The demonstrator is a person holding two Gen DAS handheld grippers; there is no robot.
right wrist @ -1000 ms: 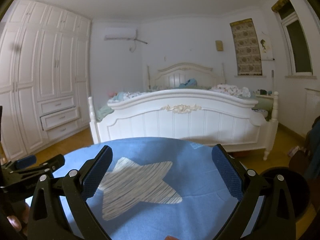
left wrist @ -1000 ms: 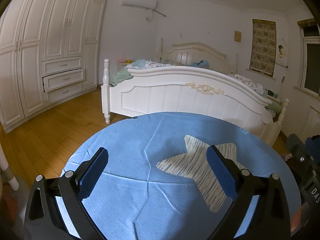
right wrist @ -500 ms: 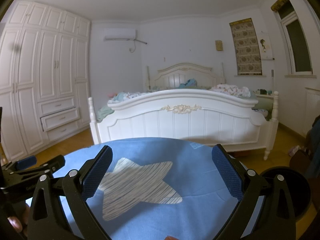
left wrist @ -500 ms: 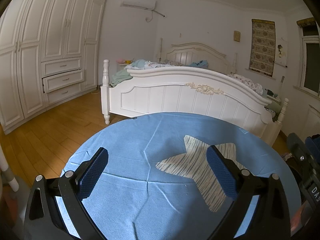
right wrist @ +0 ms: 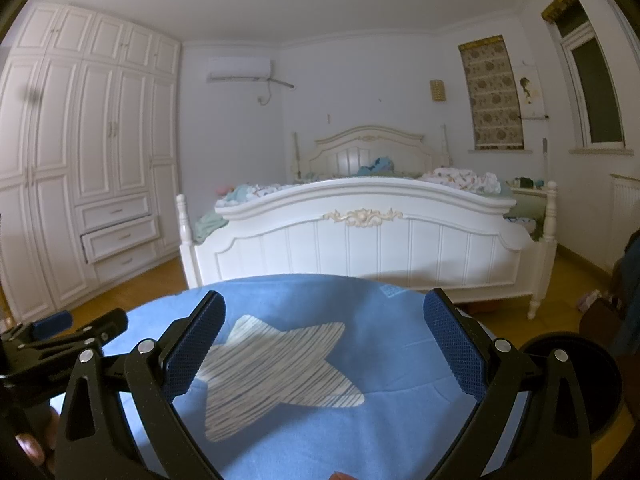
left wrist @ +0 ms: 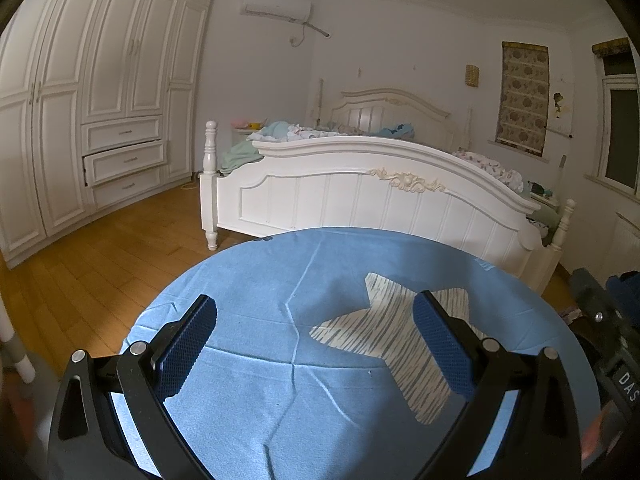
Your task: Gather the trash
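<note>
A round table under a blue cloth (left wrist: 248, 396) (right wrist: 400, 360) with a striped grey star (left wrist: 384, 328) (right wrist: 276, 364) fills the foreground of both views. No loose item shows on the cloth. My left gripper (left wrist: 316, 320) hovers open over the table's left half, with nothing between its blue pads. My right gripper (right wrist: 324, 312) hovers open over the star, also holding nothing. In the right wrist view the left gripper's side (right wrist: 60, 332) shows at the left edge. The right gripper's body (left wrist: 600, 320) shows at the right edge of the left wrist view.
A dark round bin (right wrist: 572, 338) stands on the floor right of the table. Behind the table is a white bed (left wrist: 380, 196) (right wrist: 360, 240) strewn with clothes. A white wardrobe (left wrist: 100, 120) with one drawer ajar lines the left wall, with wooden floor (left wrist: 100, 264) between.
</note>
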